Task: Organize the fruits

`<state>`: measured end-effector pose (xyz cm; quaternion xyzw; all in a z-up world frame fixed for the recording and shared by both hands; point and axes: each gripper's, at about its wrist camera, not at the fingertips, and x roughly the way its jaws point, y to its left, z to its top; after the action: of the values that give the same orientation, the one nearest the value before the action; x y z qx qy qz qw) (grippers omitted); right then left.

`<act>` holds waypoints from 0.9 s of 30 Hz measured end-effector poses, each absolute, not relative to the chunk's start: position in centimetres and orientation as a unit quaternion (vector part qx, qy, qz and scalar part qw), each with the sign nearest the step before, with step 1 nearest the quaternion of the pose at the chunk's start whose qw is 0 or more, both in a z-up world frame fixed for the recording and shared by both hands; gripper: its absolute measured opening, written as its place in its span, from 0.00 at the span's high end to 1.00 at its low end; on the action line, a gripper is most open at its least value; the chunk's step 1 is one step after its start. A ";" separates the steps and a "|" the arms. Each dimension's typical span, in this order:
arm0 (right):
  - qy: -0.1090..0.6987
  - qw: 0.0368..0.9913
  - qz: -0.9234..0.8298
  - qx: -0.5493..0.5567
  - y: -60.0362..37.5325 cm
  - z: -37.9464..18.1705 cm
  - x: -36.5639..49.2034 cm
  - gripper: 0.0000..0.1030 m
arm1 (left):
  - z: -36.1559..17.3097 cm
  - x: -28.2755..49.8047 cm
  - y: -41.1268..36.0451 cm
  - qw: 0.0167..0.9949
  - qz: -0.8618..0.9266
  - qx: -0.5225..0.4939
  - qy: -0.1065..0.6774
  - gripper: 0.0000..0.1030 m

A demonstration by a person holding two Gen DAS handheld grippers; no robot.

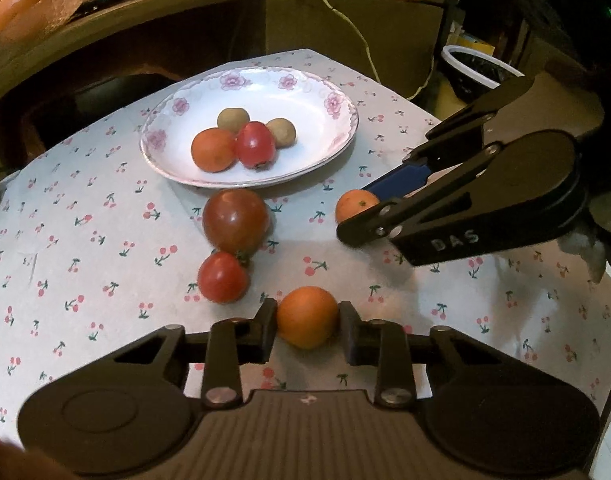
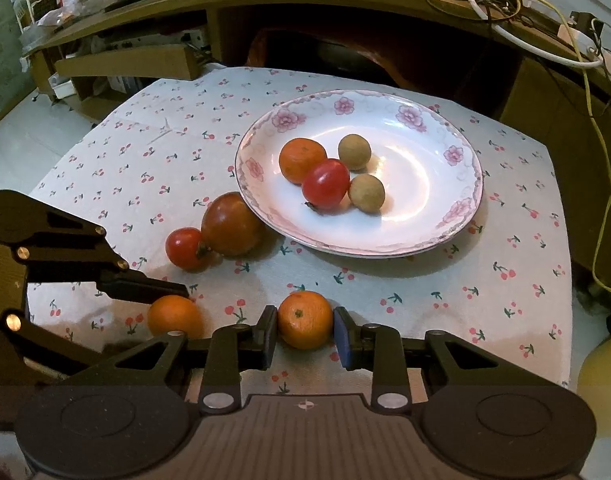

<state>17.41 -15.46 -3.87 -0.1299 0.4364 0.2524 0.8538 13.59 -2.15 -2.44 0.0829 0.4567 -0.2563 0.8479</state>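
My left gripper (image 1: 308,318) is shut on an orange mandarin (image 1: 307,332) that rests on the cherry-print cloth. My right gripper (image 2: 305,326) is shut on a second mandarin (image 2: 304,312), also on the cloth. Each gripper shows in the other's view: the right gripper (image 1: 357,211) at the right on its mandarin (image 1: 353,204), the left gripper (image 2: 172,314) at the left on its mandarin (image 2: 173,320). A floral white plate (image 1: 325,92) holds a mandarin (image 1: 212,149), a red tomato (image 1: 255,145) and two small brown fruits (image 1: 233,119). A large dark tomato (image 1: 235,220) and a small red tomato (image 1: 222,278) lie in front of the plate.
A dark wooden desk (image 2: 345,8) with tangled cables (image 2: 505,4) rises behind the small table. A yellow cord (image 2: 601,152) hangs at the right. A white-rimmed bin (image 1: 477,68) stands on the floor beyond the table's right edge. Cardboard pieces (image 2: 125,64) lie at the back left.
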 end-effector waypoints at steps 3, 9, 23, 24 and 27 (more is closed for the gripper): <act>0.437 0.853 0.253 -0.131 -15.7 -3.9 17.3 0.70 | -2.4 13.4 -1.8 0.849 -0.253 0.084 0.457 0.64; 0.439 0.854 0.247 -0.132 -16.2 -3.8 15.7 0.70 | -2.1 12.8 -1.2 0.850 -0.257 0.076 0.454 0.64; 0.447 0.853 0.240 -0.118 -16.8 -4.1 13.6 0.62 | -2.6 12.1 -1.6 0.848 -0.253 0.118 0.451 0.50; 0.446 0.853 0.243 -0.117 -16.8 -4.2 13.6 0.61 | -2.6 12.2 -1.6 0.848 -0.253 0.120 0.451 0.49; 0.442 0.853 0.249 -0.122 -16.9 -4.2 13.8 0.59 | -2.6 12.2 -1.6 0.848 -0.252 0.125 0.449 0.47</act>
<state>13.77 -16.86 -4.19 -0.1219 0.4424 0.2492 0.8528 12.24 -1.61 -2.62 0.1251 0.4491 -0.2522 0.8480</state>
